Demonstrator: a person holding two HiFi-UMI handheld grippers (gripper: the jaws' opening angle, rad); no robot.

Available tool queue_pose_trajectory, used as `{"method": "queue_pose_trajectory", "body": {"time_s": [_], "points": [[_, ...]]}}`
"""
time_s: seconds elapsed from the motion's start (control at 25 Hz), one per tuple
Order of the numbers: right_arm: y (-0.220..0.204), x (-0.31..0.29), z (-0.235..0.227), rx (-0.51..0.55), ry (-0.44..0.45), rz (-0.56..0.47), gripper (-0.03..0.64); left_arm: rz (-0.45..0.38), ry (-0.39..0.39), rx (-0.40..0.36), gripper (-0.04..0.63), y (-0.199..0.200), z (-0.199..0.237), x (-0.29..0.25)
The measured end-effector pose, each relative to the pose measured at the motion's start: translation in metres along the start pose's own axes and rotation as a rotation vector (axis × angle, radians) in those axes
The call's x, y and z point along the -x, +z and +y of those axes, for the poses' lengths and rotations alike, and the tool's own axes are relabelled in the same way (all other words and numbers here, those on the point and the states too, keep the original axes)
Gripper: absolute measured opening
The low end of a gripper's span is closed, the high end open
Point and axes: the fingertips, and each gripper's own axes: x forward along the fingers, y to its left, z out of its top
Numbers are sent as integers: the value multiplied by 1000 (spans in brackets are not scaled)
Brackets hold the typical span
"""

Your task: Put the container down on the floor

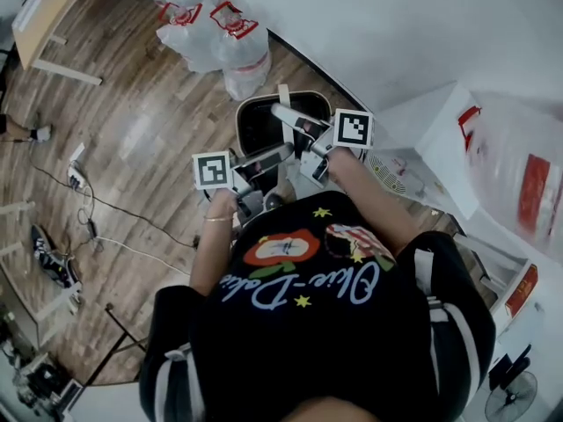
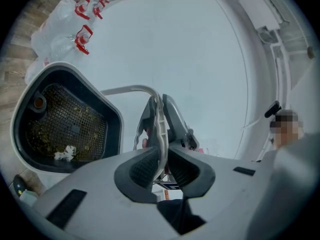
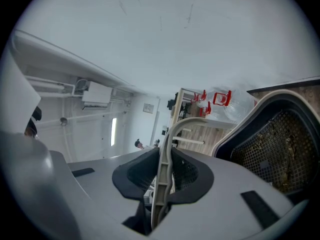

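The container [image 1: 260, 123] is a dark bin with a pale rim, in front of me by the white wall. A mesh basket [image 2: 67, 126] inside it holds small scraps. Its thin pale handle [image 2: 159, 115] arches up over it. My left gripper [image 2: 161, 158] is shut on this handle, pads pressed to both sides. My right gripper [image 3: 164, 176] is shut on the same handle [image 3: 169, 134], with the bin [image 3: 272, 141] at its right. In the head view the left gripper [image 1: 280, 155] and right gripper [image 1: 283, 112] meet above the bin. Whether the bin touches the wooden floor I cannot tell.
Clear plastic bags with red print [image 1: 211, 26] lie on the floor beyond the bin. A light wooden table [image 1: 42, 14] stands at the far left. Cables and a power strip [image 1: 77, 172] run along the left. A white box [image 1: 438, 141] and a fan [image 1: 510, 392] are at the right.
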Motion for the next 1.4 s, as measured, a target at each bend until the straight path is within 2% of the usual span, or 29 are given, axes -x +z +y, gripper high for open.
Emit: {"method": "queue_pose_trajectory", "body": {"time_s": [0.28, 0.36, 0.48, 0.72, 0.84, 0.96, 1.16, 1.28, 1.4], "points": [[-4, 1, -12, 15, -32, 9, 44, 9, 7, 5, 58, -2, 12, 0], [3, -3, -8, 25, -15, 13, 44, 15, 13, 3, 58, 2, 14, -3], [27, -13, -16, -40, -26, 12, 44, 16, 21, 29, 58, 25, 23, -18], [105, -48, -67, -86, -43, 29, 44, -10, 67, 75, 58, 104, 66, -60], [125, -59, -91, -90, -42, 32, 44, -28, 72, 72, 58, 125, 85, -71], [137, -66, -106, -39, -40, 38, 44, -30, 75, 71, 58, 136, 99, -80], [143, -67, -139, -96, -94, 13, 44, 9, 76, 105, 58, 144, 128, -90], [148, -71, -162, -74, -96, -3, 44, 36, 62, 120, 58, 149, 147, -97], [148, -72, -187, -78, -125, -21, 44, 75, 91, 133, 58, 149, 173, -99]]}}
